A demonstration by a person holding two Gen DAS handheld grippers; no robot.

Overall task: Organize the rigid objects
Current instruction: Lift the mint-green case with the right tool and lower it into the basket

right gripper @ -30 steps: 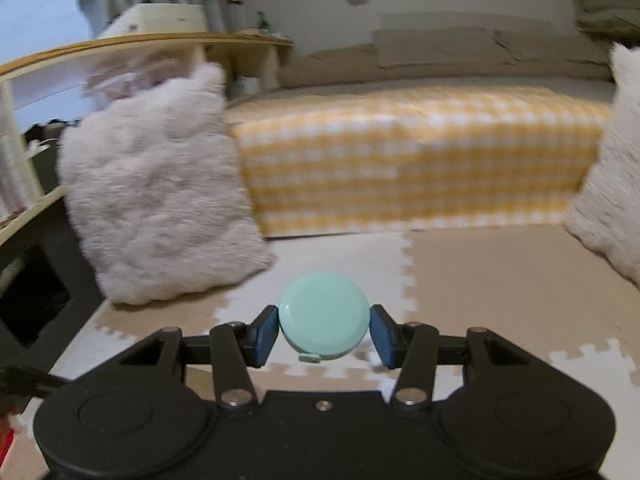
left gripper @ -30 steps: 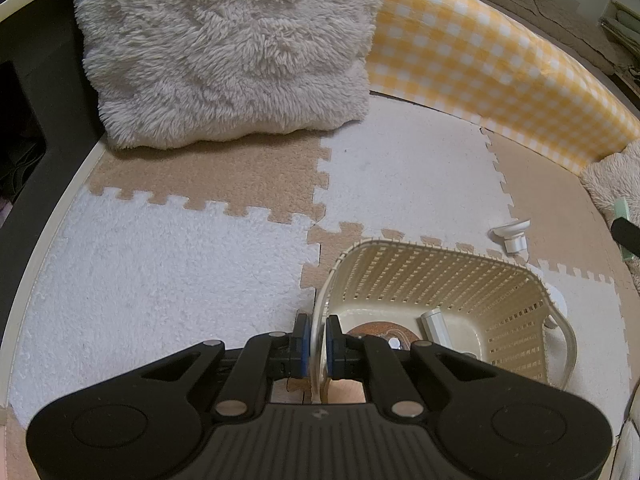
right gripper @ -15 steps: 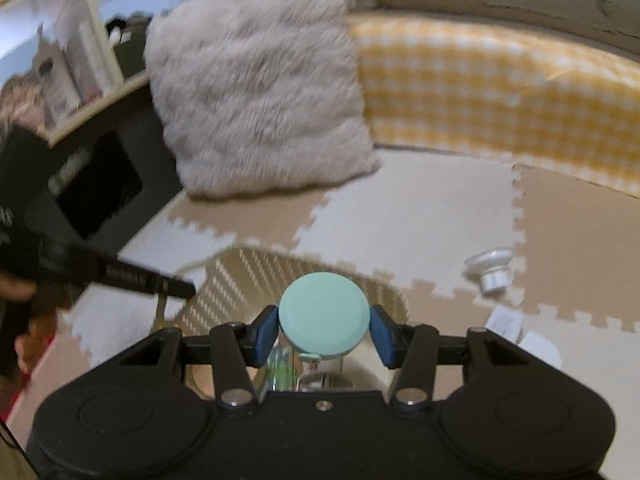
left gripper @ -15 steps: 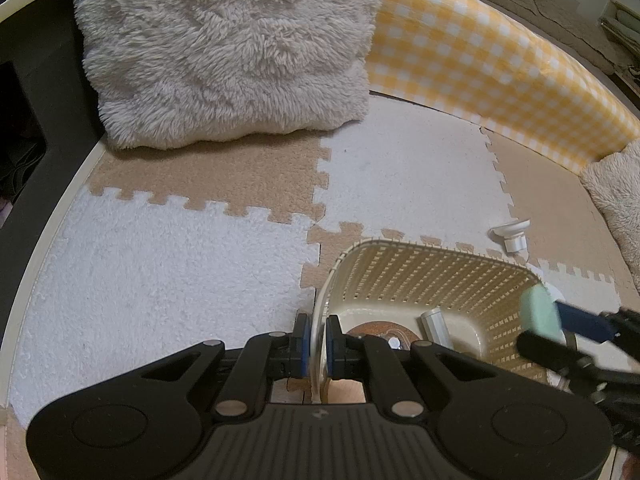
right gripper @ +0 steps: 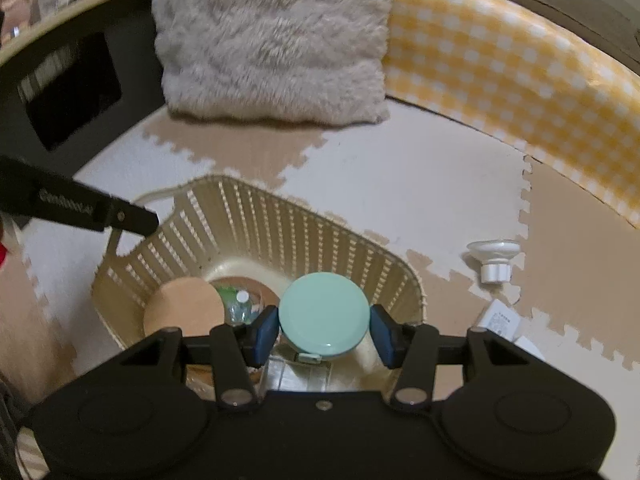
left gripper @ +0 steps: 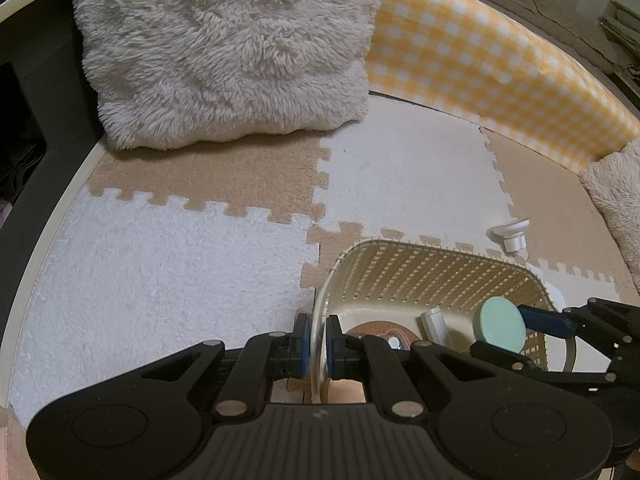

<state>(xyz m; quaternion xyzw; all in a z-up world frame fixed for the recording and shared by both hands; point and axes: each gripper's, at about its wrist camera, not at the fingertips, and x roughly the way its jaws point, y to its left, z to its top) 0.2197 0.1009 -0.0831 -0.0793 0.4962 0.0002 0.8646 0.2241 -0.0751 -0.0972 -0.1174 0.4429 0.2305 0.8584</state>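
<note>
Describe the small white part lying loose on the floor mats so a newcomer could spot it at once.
Start at the cream slatted basket on the puzzle mats. Look right of it, toward the yellow checked cushion edge: the white suction-cup piece lies on the mat seam, outside the basket. Its wide disc on a short ribbed stub sets it apart from the flat printed white packet nearer the camera.

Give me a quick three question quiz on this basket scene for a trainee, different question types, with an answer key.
1. True or false: the left hand-held gripper is clamped on the basket rim.
2. What does the right hand-held gripper hold? A) mint green round disc B) fluffy cushion C) white suction hook
3. Fill in: the white suction hook lies on the ___, outside the basket.

Key: 1 true; 2 A; 3 foam mat.
</note>
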